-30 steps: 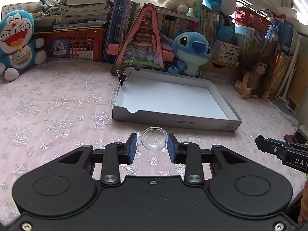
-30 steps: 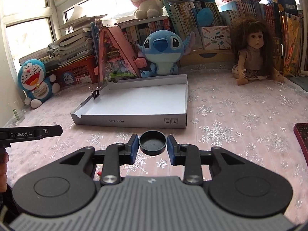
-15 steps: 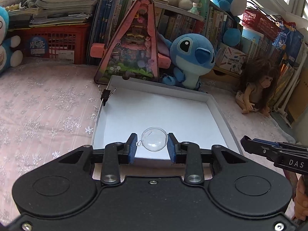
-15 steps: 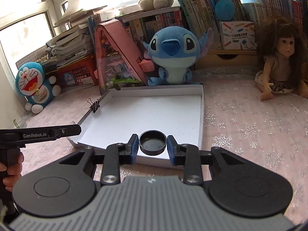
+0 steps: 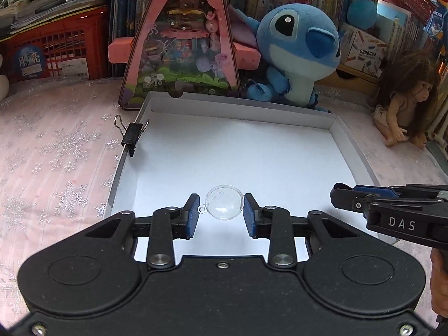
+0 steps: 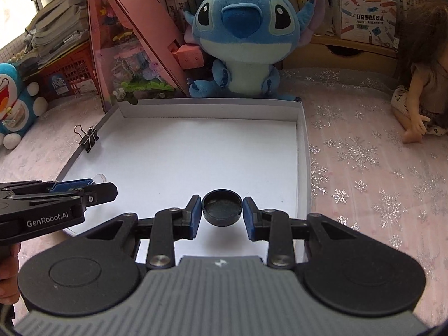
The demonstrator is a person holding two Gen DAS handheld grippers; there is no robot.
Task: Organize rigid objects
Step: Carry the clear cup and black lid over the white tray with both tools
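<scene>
A clear plastic half-dome (image 5: 224,205) with a small loop sits between the blue pads of my left gripper (image 5: 221,214), over the near part of the white cardboard tray (image 5: 246,151). The pads stand slightly off the dome. My right gripper (image 6: 222,214) has a black round cap (image 6: 222,208) between its pads, also with small gaps, over the tray (image 6: 196,145) near its front right. Each gripper shows in the other's view: the right one (image 5: 392,212), the left one (image 6: 56,198).
A black binder clip (image 5: 131,135) is clipped on the tray's left wall. Behind the tray stand a pink triangular display (image 5: 179,42), a blue plush (image 5: 296,50), books and a red crate (image 5: 53,53). A doll (image 5: 403,100) sits at the right on the snowflake cloth.
Both grippers moved forward from in front of the tray to over its floor, lowering. The pads of both have opened slightly around the dome and the cap.
</scene>
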